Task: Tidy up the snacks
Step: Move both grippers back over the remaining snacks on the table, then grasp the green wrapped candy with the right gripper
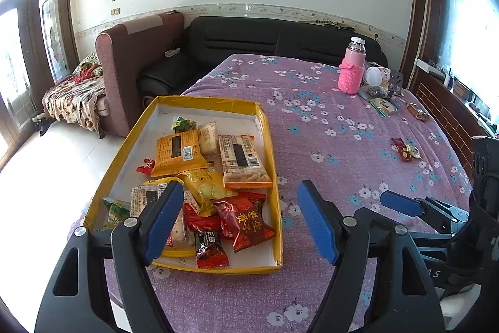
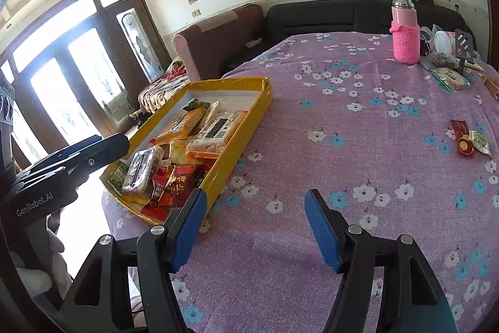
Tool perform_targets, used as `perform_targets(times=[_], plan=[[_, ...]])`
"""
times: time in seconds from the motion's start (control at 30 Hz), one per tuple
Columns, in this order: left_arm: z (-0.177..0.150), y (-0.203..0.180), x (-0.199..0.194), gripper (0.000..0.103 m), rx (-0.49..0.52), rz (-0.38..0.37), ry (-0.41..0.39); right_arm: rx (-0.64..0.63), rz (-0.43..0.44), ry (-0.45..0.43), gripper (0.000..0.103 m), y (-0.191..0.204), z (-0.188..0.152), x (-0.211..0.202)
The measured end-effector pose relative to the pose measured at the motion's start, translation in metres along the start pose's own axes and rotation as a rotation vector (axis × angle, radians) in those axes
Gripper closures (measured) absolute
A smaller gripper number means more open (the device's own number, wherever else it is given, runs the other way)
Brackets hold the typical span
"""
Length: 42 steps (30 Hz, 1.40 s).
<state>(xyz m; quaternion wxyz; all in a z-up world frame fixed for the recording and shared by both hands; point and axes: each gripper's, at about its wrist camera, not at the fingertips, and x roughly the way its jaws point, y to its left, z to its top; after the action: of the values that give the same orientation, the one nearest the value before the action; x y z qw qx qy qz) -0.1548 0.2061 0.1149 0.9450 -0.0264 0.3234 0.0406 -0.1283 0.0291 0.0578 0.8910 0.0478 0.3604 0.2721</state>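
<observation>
The snacks sit mostly in the yellow tray, a shallow box with a white floor at the left edge of the bench, which is covered by a purple flowered cloth. Inside it lie an orange packet, a pale packet with an orange end, a red wrapped sweet and several smaller ones, piled toward the near end.

A few snacks are not yet gathered. A pair of small sweets, one red and one pale, lies on the cloth well apart from the tray, to the right. Farther back, near the pink bottle in its knitted sleeve, are a green-edged packet and a brown one.

The left claw hangs over the near end of the tray, jaws wide apart with nothing between them. The right claw hovers over bare cloth just beside the tray's near corner, also empty, its jaws standing well apart.

Judging by this, one drop into the tray is finished and the fetch of the next piece is in hand. The next move likely calls for the right claw to travel out to the pair of small sweets, come down over one and close on its crinkly wrapper, which is thin and low, so the pads must reach right down to the cloth.
</observation>
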Motion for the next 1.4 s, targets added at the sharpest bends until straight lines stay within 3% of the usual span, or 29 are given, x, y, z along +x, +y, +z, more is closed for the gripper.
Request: perform_targets(times=[0.37, 0.5, 0.9, 1.17, 1.27, 1.33, 1.4], plan=[[0.001, -0.011, 0.003, 0.025, 0.022, 0.027, 0.022, 0.045, -0.015, -0.006, 0.036, -0.02, -0.004, -0.008], [-0.001, -0.018, 0.008, 0.025, 0.022, -0.046, 0.042, 0.077, -0.049, -0.035, 0.036, -0.044, -0.003, -0.021], [0.0, -0.038, 0.022, 0.025, -0.004, -0.191, 0.022, 0.449, -0.321, -0.086, 0.033, -0.235, -0.002, -0.082], [0.002, -0.05, 0.036, 0.025, 0.006, -0.222, 0.071, 0.462, -0.363, -0.079, 0.034, -0.288, 0.039, -0.043], [0.003, -0.054, 0.038, 0.025, 0.008, -0.232, 0.083, 0.425, -0.386, -0.026, 0.038, -0.3, 0.058, -0.012], [0.003, -0.057, 0.039, 0.025, 0.006, -0.238, 0.081, 0.425, -0.351, 0.014, 0.047, -0.305, 0.065, 0.008], [0.004, -0.058, 0.04, 0.025, -0.004, -0.248, 0.084, 0.387, -0.313, 0.071, 0.048, -0.297, 0.069, 0.028]])
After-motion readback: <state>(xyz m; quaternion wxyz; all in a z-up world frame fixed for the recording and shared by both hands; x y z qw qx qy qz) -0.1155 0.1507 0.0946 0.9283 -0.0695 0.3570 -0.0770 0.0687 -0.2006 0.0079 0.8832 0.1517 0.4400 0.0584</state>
